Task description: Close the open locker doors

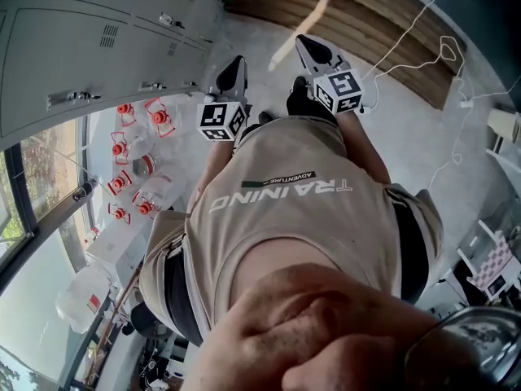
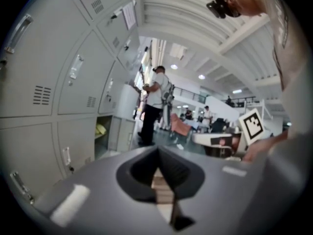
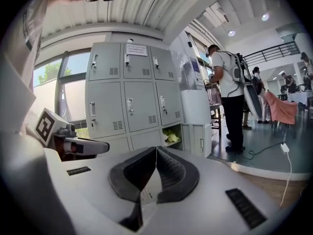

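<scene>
A bank of grey lockers [image 3: 129, 102] stands ahead of me; nearly all its doors are closed. The bottom right compartment [image 3: 171, 133] is open with something yellow inside, and its door [image 3: 196, 139] swings out to the right. In the left gripper view the same open compartment [image 2: 103, 131] lies low on the left. My left gripper [image 2: 157, 150] is shut and holds nothing. The right gripper [image 3: 156, 149] is shut and empty too. Both are raised in front of my chest, left gripper [image 1: 236, 63] and right gripper [image 1: 306, 44], well short of the lockers [image 1: 73, 39].
A person in a white shirt with a backpack [image 3: 230, 92] stands just right of the open door. A white cable [image 3: 284, 148] runs over the floor and a wooden platform [image 1: 366, 23]. Red-capped bottles [image 1: 134, 149] sit by the window.
</scene>
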{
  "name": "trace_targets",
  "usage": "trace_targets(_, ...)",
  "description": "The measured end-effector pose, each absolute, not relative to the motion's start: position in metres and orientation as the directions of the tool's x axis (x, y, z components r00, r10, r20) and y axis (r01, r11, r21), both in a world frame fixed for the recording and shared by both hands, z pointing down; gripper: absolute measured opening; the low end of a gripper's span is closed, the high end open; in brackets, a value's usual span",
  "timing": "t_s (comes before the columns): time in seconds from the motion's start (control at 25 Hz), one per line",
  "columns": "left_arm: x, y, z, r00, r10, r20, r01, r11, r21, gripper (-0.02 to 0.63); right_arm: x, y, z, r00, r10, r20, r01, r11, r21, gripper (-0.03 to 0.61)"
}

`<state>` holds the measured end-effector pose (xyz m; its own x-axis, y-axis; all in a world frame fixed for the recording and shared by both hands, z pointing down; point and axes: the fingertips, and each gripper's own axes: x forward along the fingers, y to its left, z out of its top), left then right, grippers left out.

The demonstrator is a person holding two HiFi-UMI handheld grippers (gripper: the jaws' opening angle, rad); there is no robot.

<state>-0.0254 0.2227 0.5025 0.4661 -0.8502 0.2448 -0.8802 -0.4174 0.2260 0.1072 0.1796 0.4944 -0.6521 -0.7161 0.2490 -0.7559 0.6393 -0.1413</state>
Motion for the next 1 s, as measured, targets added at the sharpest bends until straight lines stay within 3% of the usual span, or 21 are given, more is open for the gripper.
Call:
trace_targets(0.56,0.052,0.093,0.492,0.380,-0.892,0.244,-0.918,-0.332,0.216,0.000,0.175,0.063,0.530,-0.769,-0.577,0.276,-0.626,0.766,-0.143,0.015)
trace_targets(1.0,0.036,0.042,0.518,0.400,-0.875,0.273,-0.905,-0.329,0.271,0.000,0.139,0.014,0.547,-0.793,-0.522,0.313,-0.587,0.792,-0.167,0.015)
